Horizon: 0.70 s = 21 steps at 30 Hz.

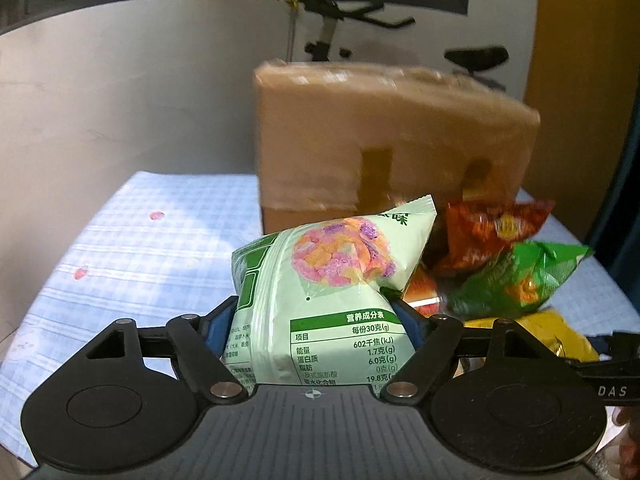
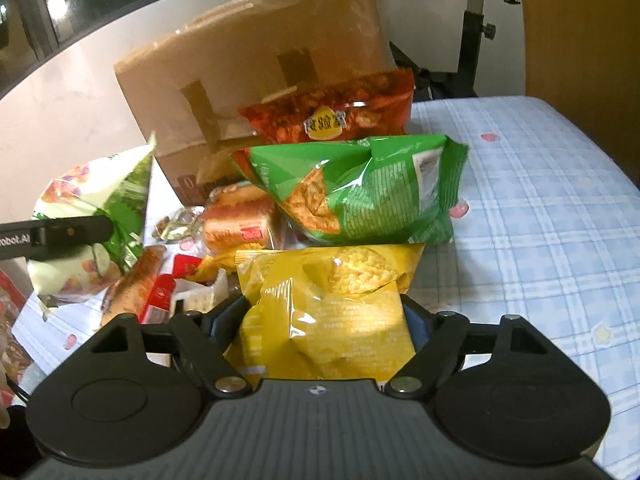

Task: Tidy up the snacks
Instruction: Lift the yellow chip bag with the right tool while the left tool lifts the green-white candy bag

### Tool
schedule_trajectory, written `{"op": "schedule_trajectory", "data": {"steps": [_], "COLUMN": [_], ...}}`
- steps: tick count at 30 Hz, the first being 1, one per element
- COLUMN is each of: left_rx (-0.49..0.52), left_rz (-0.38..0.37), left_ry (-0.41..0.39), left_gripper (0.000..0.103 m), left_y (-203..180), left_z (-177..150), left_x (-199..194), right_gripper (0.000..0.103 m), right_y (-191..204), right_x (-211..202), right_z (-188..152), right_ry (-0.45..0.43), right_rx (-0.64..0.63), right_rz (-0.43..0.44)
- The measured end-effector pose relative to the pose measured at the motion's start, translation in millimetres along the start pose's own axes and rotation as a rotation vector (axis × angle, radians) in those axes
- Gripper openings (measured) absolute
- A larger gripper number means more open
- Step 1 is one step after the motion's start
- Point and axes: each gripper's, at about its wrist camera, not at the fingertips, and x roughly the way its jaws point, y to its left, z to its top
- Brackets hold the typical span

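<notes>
My left gripper (image 1: 316,320) is shut on a pale green snack bag (image 1: 332,264), with its blue pads pressing both sides; the bag hangs tilted above the table. In the right wrist view the same bag (image 2: 92,184) shows at the far left with a left finger (image 2: 60,236) across it. My right gripper (image 2: 324,316) is shut on a yellow snack bag (image 2: 328,308), which lies on the cloth. Beyond the yellow bag lie a green bag (image 2: 360,196) and an orange-red bag (image 2: 332,116). A tall cardboard box (image 2: 256,68) stands behind the pile.
A blue checked cloth (image 2: 540,220) covers the table. Wrapped bread (image 2: 236,220) and small red packets (image 2: 160,292) lie left of the yellow bag. An exercise bike (image 1: 332,20) stands behind the table by a pale wall. A wooden panel (image 2: 580,40) rises at the right.
</notes>
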Motion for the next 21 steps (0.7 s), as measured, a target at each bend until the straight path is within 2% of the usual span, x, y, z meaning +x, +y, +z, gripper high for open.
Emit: {"op": "schedule_trajectory", "data": {"steps": [12,21], "left_rx": [-0.077,-0.102], "left_rz": [0.032,0.052], "left_ry": [-0.098,-0.162], "left_gripper": [0.081,0.081], "left_y": [19,27], "left_z": [14,19], "left_x": [-43,-66], "right_gripper": [0.08,0.08], "right_y": [5,11], "right_x": [-26,-54], "right_z": [3,16], "right_ry": [-0.003,-0.071], "right_rx": [0.043,0.048], "right_rz": [0.04,0.092]}}
